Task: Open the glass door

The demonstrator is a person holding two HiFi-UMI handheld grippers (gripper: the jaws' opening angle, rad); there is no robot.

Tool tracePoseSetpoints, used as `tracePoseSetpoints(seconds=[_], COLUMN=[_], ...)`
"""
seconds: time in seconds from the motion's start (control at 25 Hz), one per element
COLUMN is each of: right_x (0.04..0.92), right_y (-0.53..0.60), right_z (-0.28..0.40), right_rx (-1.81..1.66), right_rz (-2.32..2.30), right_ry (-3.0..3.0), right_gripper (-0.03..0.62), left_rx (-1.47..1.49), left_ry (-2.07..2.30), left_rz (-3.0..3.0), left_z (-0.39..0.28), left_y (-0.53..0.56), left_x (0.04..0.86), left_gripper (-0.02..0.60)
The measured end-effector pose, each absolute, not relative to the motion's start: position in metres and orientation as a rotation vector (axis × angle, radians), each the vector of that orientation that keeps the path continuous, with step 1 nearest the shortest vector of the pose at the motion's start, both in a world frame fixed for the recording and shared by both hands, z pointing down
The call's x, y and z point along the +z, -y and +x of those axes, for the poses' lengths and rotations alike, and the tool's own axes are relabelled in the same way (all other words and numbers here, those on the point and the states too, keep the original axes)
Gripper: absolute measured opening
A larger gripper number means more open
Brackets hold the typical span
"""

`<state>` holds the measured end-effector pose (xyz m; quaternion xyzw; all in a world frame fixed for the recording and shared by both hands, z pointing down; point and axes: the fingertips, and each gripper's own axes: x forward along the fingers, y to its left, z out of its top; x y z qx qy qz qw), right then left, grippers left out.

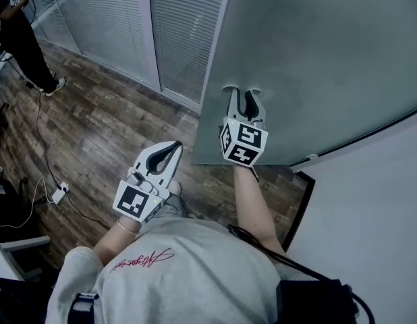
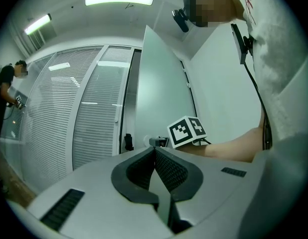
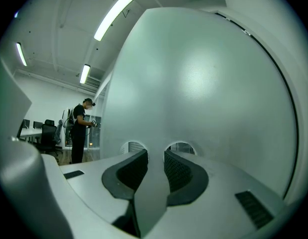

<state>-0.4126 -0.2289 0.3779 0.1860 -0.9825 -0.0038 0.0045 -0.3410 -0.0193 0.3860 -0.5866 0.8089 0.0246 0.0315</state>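
The frosted glass door (image 1: 316,52) stands swung partway open over the wooden floor. My right gripper (image 1: 243,92) points level at it, both fingertips against the glass face near its lower free corner. Its jaws stand a little apart with nothing between them. In the right gripper view the door (image 3: 204,83) fills the picture, and two clear round spots show where my right gripper (image 3: 155,156) touches. My left gripper (image 1: 175,147) is shut and empty, held to the left of the door's edge. The left gripper view shows my left gripper (image 2: 154,149) shut, the door (image 2: 161,93) edge-on, and the right gripper's marker cube (image 2: 186,131).
A glazed wall with white blinds (image 1: 127,19) runs behind the door. A white wall (image 1: 370,208) stands at the right. A person in black (image 1: 19,39) stands at the far left. Cables and a power strip (image 1: 59,193) lie on the floor at the left.
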Motion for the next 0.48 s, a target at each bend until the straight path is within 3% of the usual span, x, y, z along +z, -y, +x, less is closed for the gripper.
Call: tracePoseSetpoints(seconds=[0.48], right_x=[0.379], right_y=[0.193], right_z=[-0.354], right_rx=[-0.011], right_rz=[0.487], right_ry=[3.097], right_gripper=[0.112], left_rx=[0.080], left_ry=[-2.511], left_rz=[-1.771], left_z=[-0.288], left_y=[-0.001], left_x=[0.384], left_gripper=[0.012])
